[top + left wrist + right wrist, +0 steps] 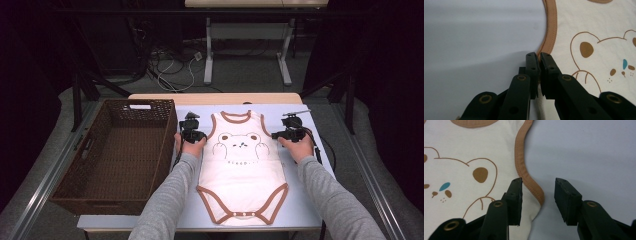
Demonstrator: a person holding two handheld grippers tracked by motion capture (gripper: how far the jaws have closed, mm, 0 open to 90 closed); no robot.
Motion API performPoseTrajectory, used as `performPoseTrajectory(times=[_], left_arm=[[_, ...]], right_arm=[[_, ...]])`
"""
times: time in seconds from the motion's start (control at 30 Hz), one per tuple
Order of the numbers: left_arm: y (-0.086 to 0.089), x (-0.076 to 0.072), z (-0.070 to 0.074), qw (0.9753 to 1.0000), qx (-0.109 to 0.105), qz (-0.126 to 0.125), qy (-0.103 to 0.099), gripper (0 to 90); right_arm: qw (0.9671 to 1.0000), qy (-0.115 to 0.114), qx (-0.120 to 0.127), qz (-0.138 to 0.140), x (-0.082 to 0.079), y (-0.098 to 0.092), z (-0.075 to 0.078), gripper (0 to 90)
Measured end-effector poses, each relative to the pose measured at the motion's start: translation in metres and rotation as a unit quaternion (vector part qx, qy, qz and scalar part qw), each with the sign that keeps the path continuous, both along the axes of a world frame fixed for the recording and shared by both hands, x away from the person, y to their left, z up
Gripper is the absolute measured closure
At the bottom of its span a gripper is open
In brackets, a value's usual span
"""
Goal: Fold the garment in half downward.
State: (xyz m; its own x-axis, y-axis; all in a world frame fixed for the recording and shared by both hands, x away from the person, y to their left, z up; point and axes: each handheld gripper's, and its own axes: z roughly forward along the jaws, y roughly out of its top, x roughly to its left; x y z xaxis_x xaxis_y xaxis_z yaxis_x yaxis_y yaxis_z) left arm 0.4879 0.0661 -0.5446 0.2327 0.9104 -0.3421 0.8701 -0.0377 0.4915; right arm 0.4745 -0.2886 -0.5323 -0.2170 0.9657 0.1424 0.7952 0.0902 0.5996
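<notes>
Grasping stage, by my reading: cream sleeveless baby bodysuit with tan binding and a printed bear face [242, 167] lies flat, neck toward 12 o'clock, snap crotch toward 6, on the pale lavender-grey tabletop [310, 200], and both tools sit at its armholes. Left gripper [537, 56] at 9 o'clock of the garment has its black jaws pinched nearly together, with the tan armhole binding [551, 30] caught between the tips; the grip looks set on that edge. Right gripper [538, 182] at 3 o'clock is wide open, one jaw resting over the cream cloth, the other over bare table, the curved binding lying between them, nothing held. Next move, as I judge it, calls for the right jaws to close on that edge at a height matching the left, so that the cloth lifts or folds evenly. Fabric appears soft, thin knit, matte, with stitched binding; likely to sag once raised. Dark brown woven wicker basket with handle slots [75, 185] stands at 9 o'clock, just beside the left hand [189, 146], nothing visible inside. Right hand [298, 145] rests near the table's 3 o'clock edge.
</notes>
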Motion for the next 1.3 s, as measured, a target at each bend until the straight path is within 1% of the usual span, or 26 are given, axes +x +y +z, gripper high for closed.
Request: performPoseTrajectory(times=[0.03,0.13,0.23,0.33,0.47,0.6,0.63,0.67,0.7,0.8,0.87,0.97,1.03,1.1,1.17,1.23,1.3], left_arm=[[0.0,0.0,0.0,1.0,0.0,0.0,0.0,85.8],[0.0,0.0,0.0,1.0,0.001,-0.001,0.0,85.9],[0.0,0.0,0.0,1.0,0.001,-0.002,0.0,86.0],[0.0,0.0,0.0,1.0,-0.001,-0.003,0.0,86.1],[0.001,0.0,0.0,1.0,-0.001,-0.004,0.0,86.1],[0.001,0.0,0.0,1.0,-0.002,-0.005,-0.001,86.2],[0.001,0.0,0.0,1.0,-0.001,-0.005,-0.001,86.2],[0.001,0.0,0.001,1.0,-0.002,-0.006,-0.002,86.3],[0.001,0.0,0.001,1.0,-0.002,-0.005,-0.003,86.3],[0.001,0.0,0.003,0.9999,-0.002,-0.01,-0.005,86.4],[0.0,-0.001,0.004,0.9999,-0.005,-0.006,-0.007,86.5],[0.0,-0.003,0.007,0.9999,-0.003,-0.011,-0.011,86.5],[-0.001,-0.004,0.01,0.9998,-0.004,-0.012,-0.016,86.5],[-0.001,-0.005,0.012,0.9997,-0.007,-0.012,-0.02,86.6],[-0.001,-0.006,0.015,0.9996,-0.002,-0.015,-0.024,86.6],[-0.002,-0.007,0.018,0.9993,0.006,-0.02,-0.03,86.7],[-0.003,-0.009,0.02,0.9992,0.006,-0.021,-0.034,86.7]], right_arm=[[1.0,0.0,0.001,-0.004,0.0,0.0,-0.001,59.7],[1.0,0.003,-0.006,-0.005,0.002,-0.002,-0.004,62.0],[0.9999,0.01,0.003,-0.008,0.003,-0.002,-0.007,65.6],[0.9998,0.017,0.006,-0.002,0.003,-0.001,-0.01,69.0],[0.9999,0.016,0.006,-0.002,0.004,0.002,-0.01,75.2],[0.9999,0.014,-0.001,0.002,0.003,0.004,-0.01,81.3],[0.9999,0.012,-0.002,0.006,0.003,0.004,-0.009,84.4],[0.9999,0.014,-0.004,0.006,0.003,0.003,-0.008,85.2],[0.9999,0.008,0.0,0.007,0.003,0.004,-0.009,86.0],[0.9999,0.003,-0.004,0.016,0.001,0.004,-0.006,87.3],[0.9999,-0.003,-0.002,0.013,0.0,0.005,-0.005,87.5],[0.9996,-0.013,-0.006,0.024,-0.001,0.005,-0.002,87.6],[0.9994,-0.021,-0.012,0.026,-0.003,0.006,0.0,87.7],[0.9993,-0.027,-0.011,0.024,-0.005,0.008,0.003,87.7],[0.9987,-0.036,-0.017,0.031,-0.007,0.008,0.006,87.7],[0.9983,-0.044,-0.019,0.033,-0.009,0.01,0.01,87.8],[0.9977,-0.05,-0.023,0.039,-0.011,0.011,0.012,87.8]])
